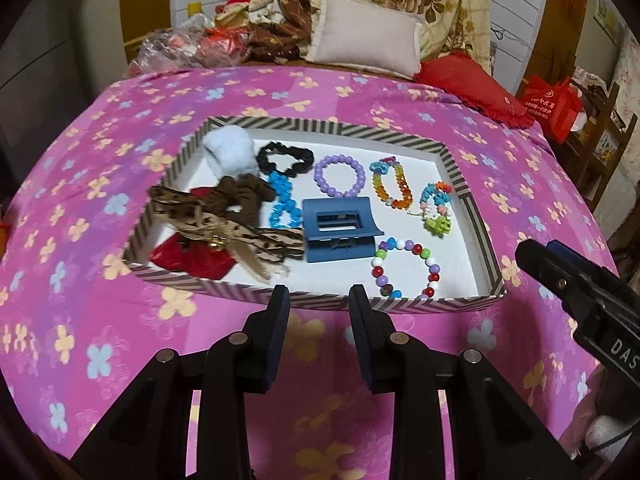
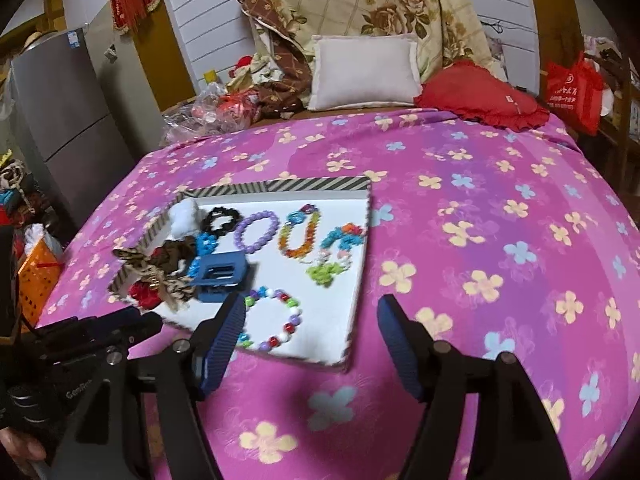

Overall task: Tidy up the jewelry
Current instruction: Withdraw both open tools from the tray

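A shallow striped-rim tray (image 1: 472, 200) (image 2: 360, 280) lies on the pink flowered bedspread and holds the jewelry. In it lie a blue claw clip (image 1: 340, 229) (image 2: 220, 276), a purple bead bracelet (image 1: 340, 176) (image 2: 256, 232), a multicolour bead bracelet (image 1: 406, 268) (image 2: 272, 320), an amber bead bracelet (image 1: 394, 188), a blue bead strand (image 1: 282, 200), a black scrunchie (image 1: 284, 158), a brown scrunchie (image 1: 236, 196) and a leopard ribbon bow (image 1: 224, 228). My left gripper (image 1: 318, 300) is open and empty at the tray's near rim. My right gripper (image 2: 310, 316) is open and empty over the tray's near right corner.
A white pillow (image 1: 364, 38), a red cushion (image 1: 468, 84) and crumpled plastic bags (image 1: 176, 48) sit at the bed's far end. A red bag (image 1: 552, 104) hangs at the right. A grey fridge (image 2: 68, 120) stands left of the bed.
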### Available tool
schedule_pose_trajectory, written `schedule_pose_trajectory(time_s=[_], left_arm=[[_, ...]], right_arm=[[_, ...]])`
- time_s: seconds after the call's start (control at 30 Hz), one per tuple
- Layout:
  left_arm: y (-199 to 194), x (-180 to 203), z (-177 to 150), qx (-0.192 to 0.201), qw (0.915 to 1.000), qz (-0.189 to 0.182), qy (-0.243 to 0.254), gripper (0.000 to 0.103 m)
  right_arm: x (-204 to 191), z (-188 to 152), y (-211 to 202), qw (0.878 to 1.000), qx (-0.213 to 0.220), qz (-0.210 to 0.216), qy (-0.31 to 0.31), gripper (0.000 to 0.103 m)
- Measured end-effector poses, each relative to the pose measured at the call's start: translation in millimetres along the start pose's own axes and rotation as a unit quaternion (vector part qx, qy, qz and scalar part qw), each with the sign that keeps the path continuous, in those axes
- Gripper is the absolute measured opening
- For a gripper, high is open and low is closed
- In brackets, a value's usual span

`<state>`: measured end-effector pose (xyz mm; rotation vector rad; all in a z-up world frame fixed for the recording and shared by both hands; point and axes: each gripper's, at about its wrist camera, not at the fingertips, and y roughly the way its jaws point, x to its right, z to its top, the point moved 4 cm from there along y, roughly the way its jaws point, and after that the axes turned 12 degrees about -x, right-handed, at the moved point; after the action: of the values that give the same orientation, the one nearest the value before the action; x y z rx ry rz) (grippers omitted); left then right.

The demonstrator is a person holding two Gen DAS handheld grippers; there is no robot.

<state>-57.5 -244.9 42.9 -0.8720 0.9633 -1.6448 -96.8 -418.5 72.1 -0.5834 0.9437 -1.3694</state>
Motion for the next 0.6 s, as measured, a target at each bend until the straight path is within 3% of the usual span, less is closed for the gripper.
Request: schedule_pose_trajectory(time_s=[0.23, 0.33, 0.6], left_arm=[[-26, -10, -8, 0.034, 0.9992, 0.02, 0.004, 0.032], [-37, -12, -10, 0.048, 0.9984, 0.028, 0.008, 0.032], [-58, -23, -12, 0.073, 0.9966, 0.039, -0.004, 0.032]], right_arm=[[-23, -12, -13, 1.0, 0.02, 0.02, -0.005, 0.072], [-30, -15, -14, 1.0, 0.02, 0.022, -0.003, 0.077], [-43, -19, -24, 1.0, 0.022, 0.009, -0.013, 0.078]])
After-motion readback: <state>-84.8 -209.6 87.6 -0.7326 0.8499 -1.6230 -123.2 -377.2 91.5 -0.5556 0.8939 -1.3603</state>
